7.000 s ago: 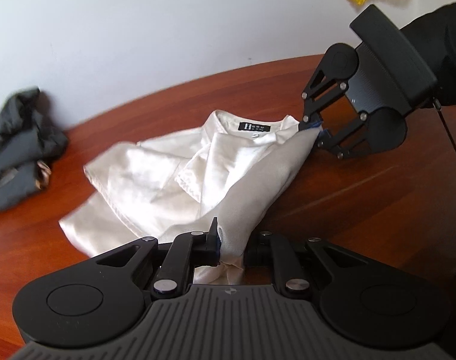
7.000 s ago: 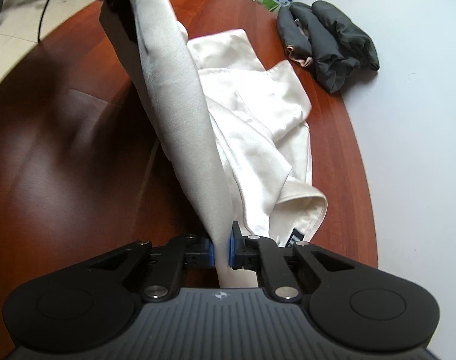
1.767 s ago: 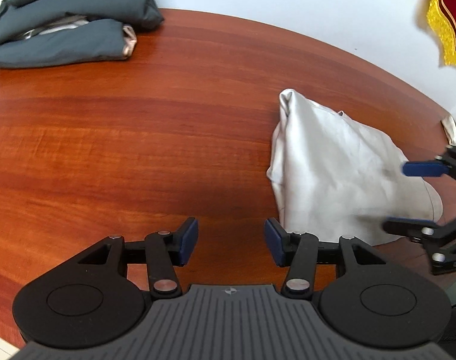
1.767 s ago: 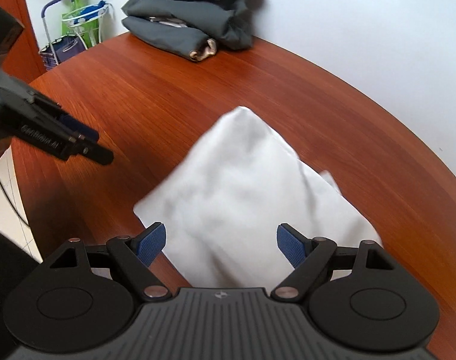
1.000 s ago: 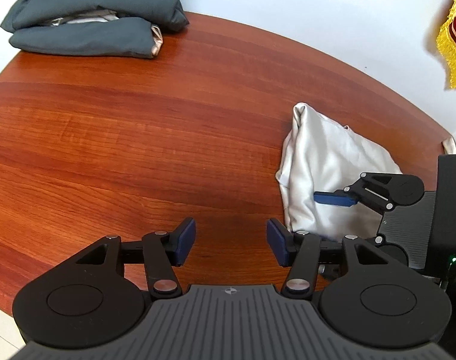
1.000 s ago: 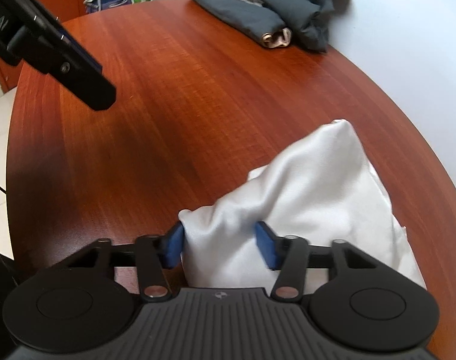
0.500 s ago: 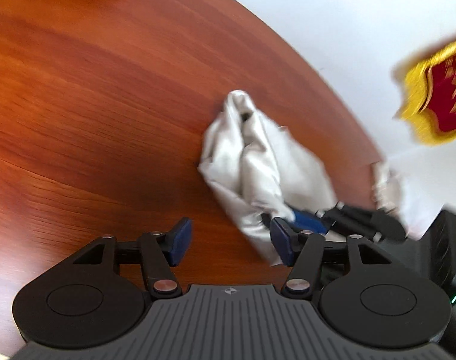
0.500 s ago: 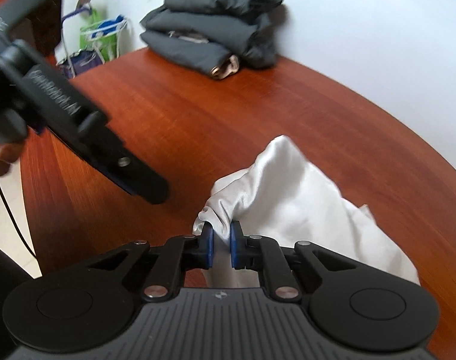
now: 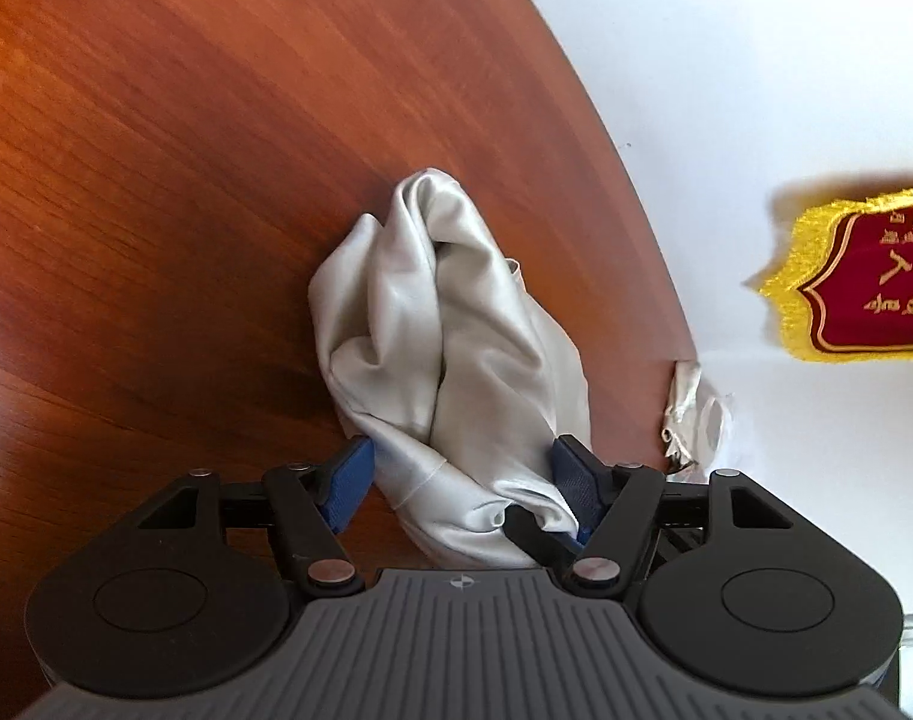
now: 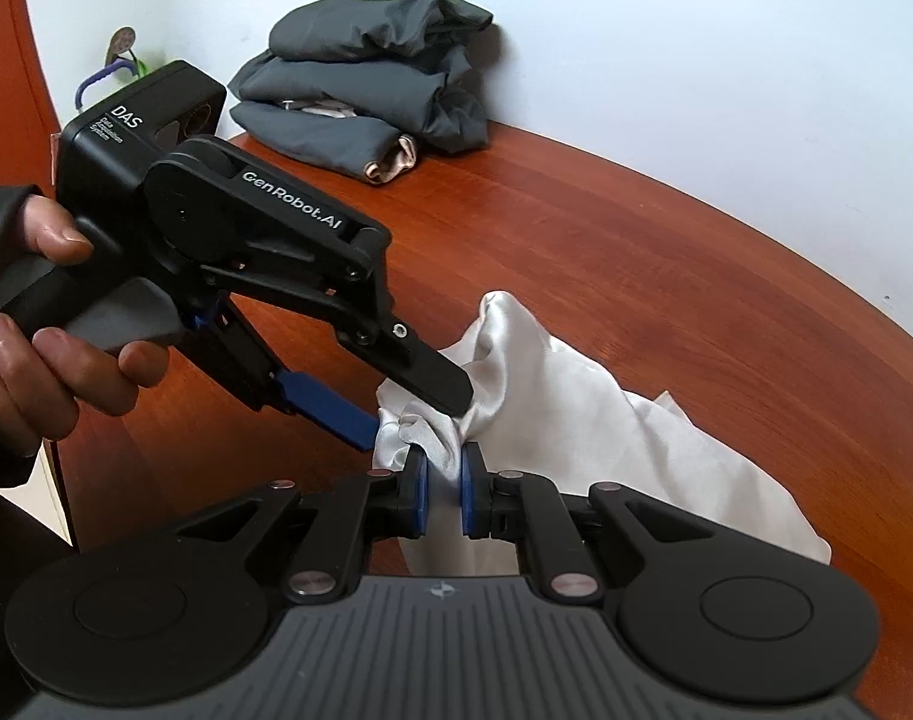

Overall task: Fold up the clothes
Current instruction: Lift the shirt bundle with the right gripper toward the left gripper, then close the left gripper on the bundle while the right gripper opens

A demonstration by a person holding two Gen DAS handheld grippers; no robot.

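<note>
Here the white garment (image 10: 576, 420) is bunched on the counter (image 10: 636, 252); its edge is pinched by the closed right tongs (image 10: 443, 495), while the left tongs (image 9: 462, 480), just widened, straddle it unpressed, probably to regrip.

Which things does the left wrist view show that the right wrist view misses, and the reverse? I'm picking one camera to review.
Only the left wrist view shows the red pennant with gold fringe on the wall and a crumpled white scrap at the table's edge. Only the right wrist view shows the stack of folded dark grey clothes, the person's hand and the right gripper shut on cloth. Both show the white satin garment, the wooden table and the left gripper, open around the bunched cloth.
</note>
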